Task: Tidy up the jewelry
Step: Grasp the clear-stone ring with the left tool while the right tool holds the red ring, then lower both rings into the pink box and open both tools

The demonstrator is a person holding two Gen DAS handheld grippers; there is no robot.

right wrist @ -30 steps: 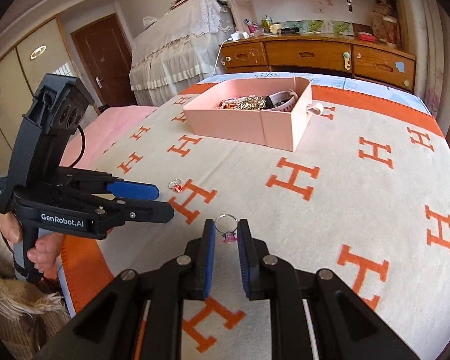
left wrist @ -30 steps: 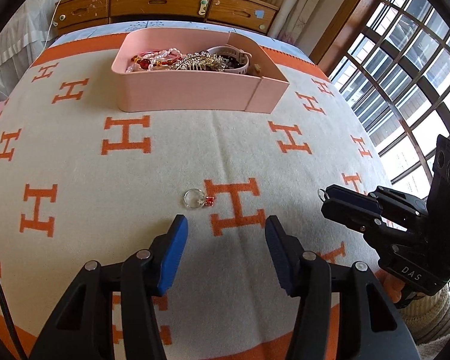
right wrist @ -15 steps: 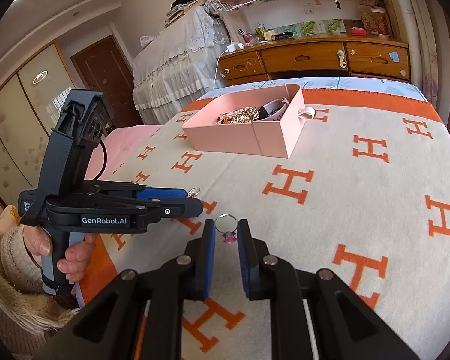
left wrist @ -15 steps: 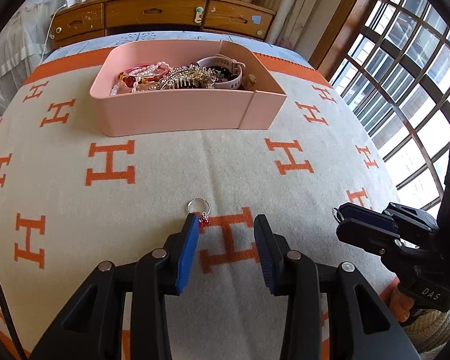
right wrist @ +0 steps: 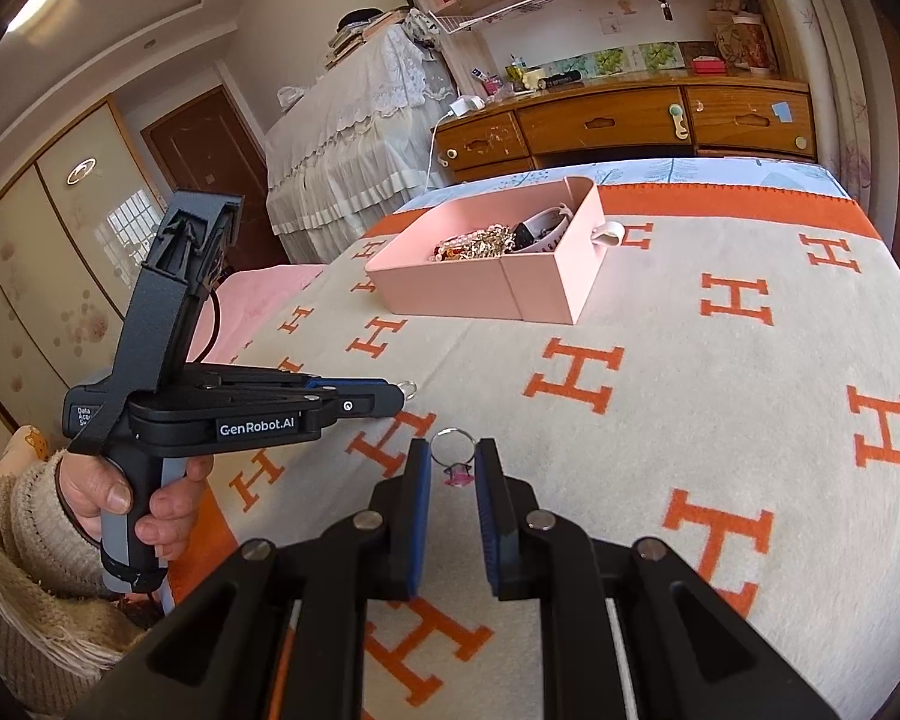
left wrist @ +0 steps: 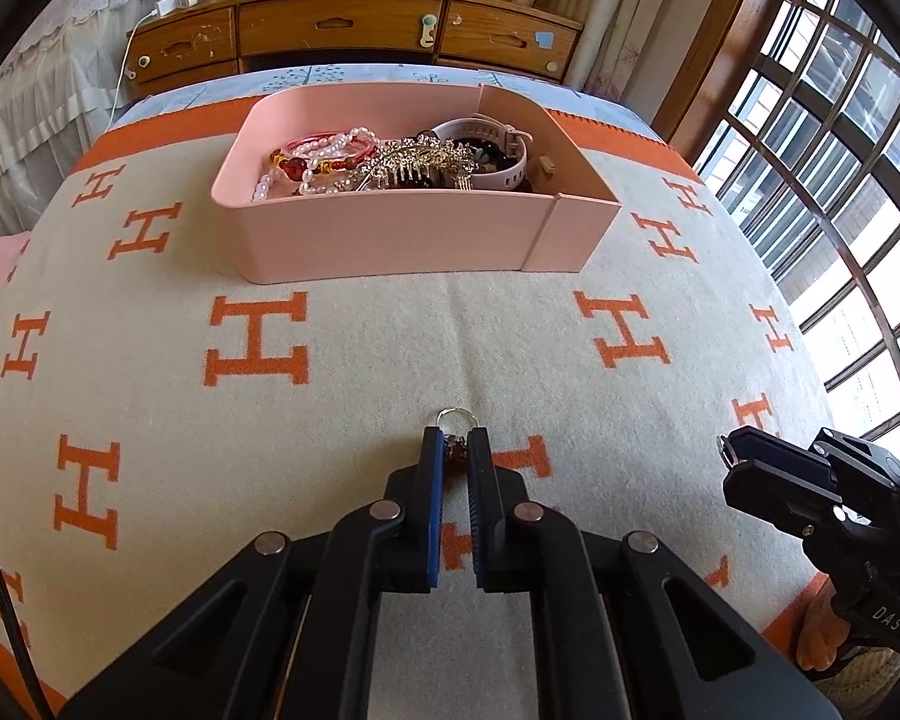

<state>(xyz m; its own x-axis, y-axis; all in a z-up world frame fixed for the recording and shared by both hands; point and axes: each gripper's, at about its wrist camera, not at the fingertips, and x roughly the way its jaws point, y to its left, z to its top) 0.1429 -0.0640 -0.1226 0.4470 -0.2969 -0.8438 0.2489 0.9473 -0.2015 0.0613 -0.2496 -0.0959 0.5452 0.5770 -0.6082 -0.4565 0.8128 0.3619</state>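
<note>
My left gripper (left wrist: 455,443) is shut on a silver ring with a red stone (left wrist: 455,420), held above the blanket; it also shows in the right wrist view (right wrist: 397,396), ring loop at its tip (right wrist: 408,387). My right gripper (right wrist: 453,461) is shut on a silver ring with a pink stone (right wrist: 452,450); it shows in the left wrist view (left wrist: 727,456) at the right. A pink jewelry box (left wrist: 390,234) sits far ahead, holding pearl bracelets, a comb and a white watch.
The bed carries a cream blanket with orange H marks (left wrist: 258,342). A wooden dresser (left wrist: 342,30) stands behind the bed. Windows (left wrist: 840,150) lie to the right. A white mug-like item (right wrist: 609,232) sits beside the box.
My left gripper closed on the red-stone ring and lifted it, moving toward the box. My right gripper keeps its hold on the pink-stone ring.
</note>
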